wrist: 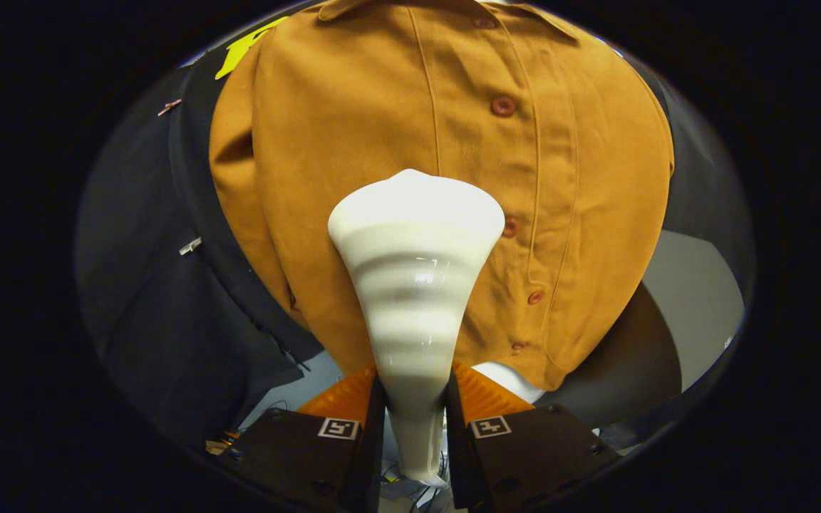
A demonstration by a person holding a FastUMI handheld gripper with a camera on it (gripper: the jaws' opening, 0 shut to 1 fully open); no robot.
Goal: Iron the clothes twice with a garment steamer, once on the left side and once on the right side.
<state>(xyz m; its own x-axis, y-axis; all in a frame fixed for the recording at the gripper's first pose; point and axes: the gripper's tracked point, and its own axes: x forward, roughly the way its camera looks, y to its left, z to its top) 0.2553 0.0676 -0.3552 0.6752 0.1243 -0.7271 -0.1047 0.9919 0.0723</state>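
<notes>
A white garment steamer [414, 285] with a ribbed, flaring head stands up between my fingers, and my gripper [414, 399] is shut on its narrow handle. Just beyond it hangs a mustard-brown button-up shirt [353, 128] with reddish buttons down its placket. The steamer's wide head lies against the shirt's front, just left of the button row, about mid-height. The shirt's collar sits at the top; its hem curves below, to the right of the steamer.
Black cloth [161, 299] of the booth wall hangs behind and to the left of the shirt. A pale floor patch [695, 306] shows at the lower right, with a white rounded base [510, 377] under the shirt's hem.
</notes>
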